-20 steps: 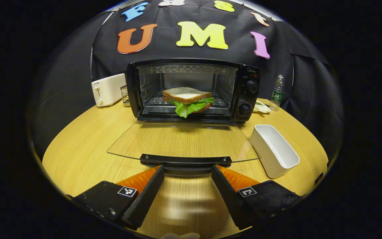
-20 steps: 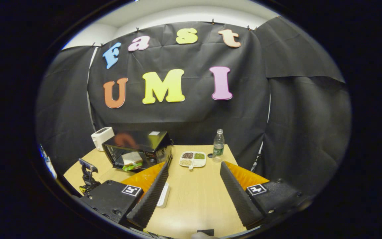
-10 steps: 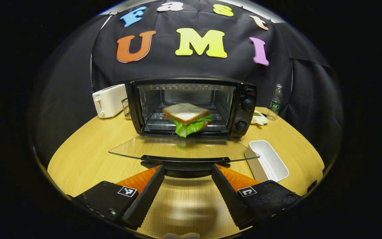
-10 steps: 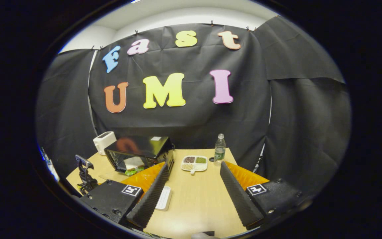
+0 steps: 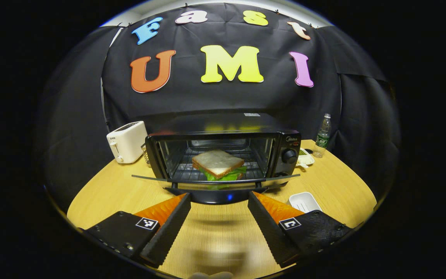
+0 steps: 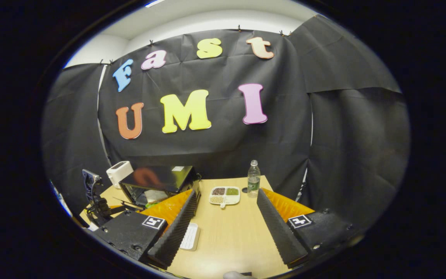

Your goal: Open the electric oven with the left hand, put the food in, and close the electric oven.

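Raised since a second ago: glass oven door [image 5: 215, 180], now half-lifted. Black electric oven [image 5: 223, 155] holds lettuce sandwich [image 5: 218, 164] (on rack). Left gripper [image 5: 218, 221], right gripper [image 6: 226, 224]: fingers apart, empty.

1. We see a black electric oven [image 5: 223, 135] with a clear glass door [image 5: 215, 182].
2. At its nine o'clock, a white toaster [image 5: 126, 141].
3. White bread and green lettuce make the sandwich [image 5: 218, 164].
4. The table [image 5: 107, 190] is light wood-grain.
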The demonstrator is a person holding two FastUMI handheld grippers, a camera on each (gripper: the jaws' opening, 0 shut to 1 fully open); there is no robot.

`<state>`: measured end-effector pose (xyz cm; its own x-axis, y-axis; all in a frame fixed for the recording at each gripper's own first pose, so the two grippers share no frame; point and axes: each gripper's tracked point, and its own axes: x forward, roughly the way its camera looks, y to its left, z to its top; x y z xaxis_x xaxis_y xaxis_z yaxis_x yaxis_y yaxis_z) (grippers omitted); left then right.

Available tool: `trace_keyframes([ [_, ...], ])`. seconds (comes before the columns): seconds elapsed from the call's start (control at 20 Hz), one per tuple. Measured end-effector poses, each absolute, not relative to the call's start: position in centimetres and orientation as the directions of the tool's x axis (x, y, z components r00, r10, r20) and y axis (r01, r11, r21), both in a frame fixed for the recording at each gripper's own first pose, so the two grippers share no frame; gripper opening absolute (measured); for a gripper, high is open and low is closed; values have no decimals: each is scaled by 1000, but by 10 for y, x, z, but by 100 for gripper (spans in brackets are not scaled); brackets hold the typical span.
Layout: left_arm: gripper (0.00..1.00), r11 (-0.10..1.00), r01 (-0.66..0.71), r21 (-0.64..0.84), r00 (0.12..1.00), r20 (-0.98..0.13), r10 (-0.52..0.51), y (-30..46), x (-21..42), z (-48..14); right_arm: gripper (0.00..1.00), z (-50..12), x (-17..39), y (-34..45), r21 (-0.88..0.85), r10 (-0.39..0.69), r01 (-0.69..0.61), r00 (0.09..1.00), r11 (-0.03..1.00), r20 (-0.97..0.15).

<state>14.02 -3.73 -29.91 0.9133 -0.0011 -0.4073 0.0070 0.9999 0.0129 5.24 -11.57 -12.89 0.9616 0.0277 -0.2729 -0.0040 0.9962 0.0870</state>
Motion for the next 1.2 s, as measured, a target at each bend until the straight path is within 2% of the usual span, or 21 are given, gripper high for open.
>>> trace_keyframes([
  [0.3,98,1000,4,19,927,-374,3,-36,187,-279,94,-122,60,-119,83,15,8,964,996,-266],
  [0.55,98,1000,-3,9,933,-361,6,-36,197,-274,94,-121,62,-123,73,11,9,964,997,-264],
  [0.6,98,1000,-4,12,931,-364,8,-35,197,-275,100,-121,62,-124,73,8,11,964,997,-265],
  [0.65,98,1000,-7,14,930,-366,12,-33,195,-274,94,-120,64,-124,73,9,11,964,997,-265],
  [0.9,98,1000,-16,2,945,-326,16,-35,174,-245,94,-110,64,-120,80,22,-3,969,997,-247],
  [1.2,98,1000,-22,-15,977,-213,18,-34,125,-165,94,-84,64,-98,87,65,-49,979,995,-194],
])
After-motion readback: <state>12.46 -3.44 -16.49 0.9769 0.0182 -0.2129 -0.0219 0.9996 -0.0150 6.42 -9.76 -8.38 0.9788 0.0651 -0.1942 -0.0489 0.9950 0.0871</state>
